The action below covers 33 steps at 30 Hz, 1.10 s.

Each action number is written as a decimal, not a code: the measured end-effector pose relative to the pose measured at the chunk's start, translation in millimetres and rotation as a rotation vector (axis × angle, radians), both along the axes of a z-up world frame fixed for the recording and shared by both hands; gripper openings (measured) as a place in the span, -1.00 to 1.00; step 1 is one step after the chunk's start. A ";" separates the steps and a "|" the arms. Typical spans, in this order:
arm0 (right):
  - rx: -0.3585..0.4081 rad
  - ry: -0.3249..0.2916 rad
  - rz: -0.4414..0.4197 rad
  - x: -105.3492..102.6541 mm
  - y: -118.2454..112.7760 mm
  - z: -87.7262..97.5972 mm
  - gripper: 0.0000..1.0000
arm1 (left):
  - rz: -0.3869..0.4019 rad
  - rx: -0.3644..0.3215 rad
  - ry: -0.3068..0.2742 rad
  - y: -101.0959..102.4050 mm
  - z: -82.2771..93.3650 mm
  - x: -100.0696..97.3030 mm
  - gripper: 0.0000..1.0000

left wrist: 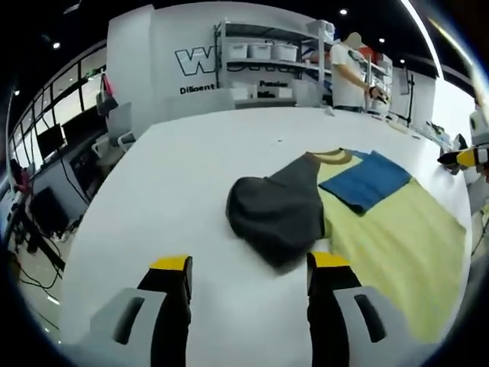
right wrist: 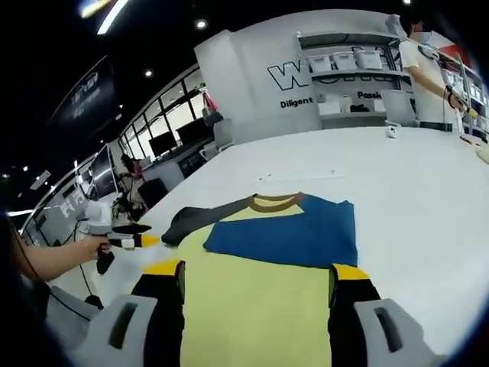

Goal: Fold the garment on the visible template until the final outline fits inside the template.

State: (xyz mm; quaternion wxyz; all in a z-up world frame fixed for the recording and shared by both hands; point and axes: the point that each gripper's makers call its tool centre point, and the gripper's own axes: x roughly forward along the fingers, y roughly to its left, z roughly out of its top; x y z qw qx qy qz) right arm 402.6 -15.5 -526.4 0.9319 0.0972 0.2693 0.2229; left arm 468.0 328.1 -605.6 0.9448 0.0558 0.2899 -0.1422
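The shirt (right wrist: 260, 275) lies on the table (right wrist: 412, 176), blue sleeve (right wrist: 294, 233) folded in, grey sleeve (left wrist: 275, 210) bunched out. Left gripper (left wrist: 248, 279) and right gripper (right wrist: 256, 287) are spread, empty. I judge most folding remains.

The white wall (right wrist: 260, 84) behind the shelving carries large outlined letters beginning "W", cut off by the shelves. Beneath them, small dark lettering reads "Diligent" and, further along, roughly "Pass", the rest unreadable.

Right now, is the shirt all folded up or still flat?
Partly folded. The shirt lies mostly flat on the white table, with its blue sleeve folded over the yellow body and the dark sleeve bunched beside it.
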 end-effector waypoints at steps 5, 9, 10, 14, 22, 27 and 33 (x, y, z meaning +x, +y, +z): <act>-0.009 -0.006 0.019 -3.0 4.8 2.3 0.67 | -0.015 0.026 0.064 -1.6 -19.2 2.3 0.03; -0.015 -0.001 0.039 -6.9 6.1 4.5 0.84 | -0.028 0.004 0.069 -6.7 -22.5 4.8 -0.13; -0.015 0.000 0.040 -7.3 6.1 4.6 0.86 | -0.033 0.013 0.070 -7.2 -24.1 5.4 -0.14; -0.059 0.001 0.058 -13.3 4.0 2.1 0.92 | -0.064 -0.006 0.058 -16.3 -27.1 9.8 -0.23; -0.125 0.027 0.070 -24.8 -1.1 -5.9 0.98 | -0.063 0.003 0.057 -21.2 -29.1 16.8 -0.86; -0.148 0.050 0.086 -32.4 -3.2 -9.4 0.98 | -0.051 -0.021 0.053 -25.0 -26.0 17.1 -1.00; -0.140 0.049 0.085 -35.9 -3.6 -7.6 0.98 | -0.042 -0.031 0.012 -25.9 -9.9 21.1 -1.00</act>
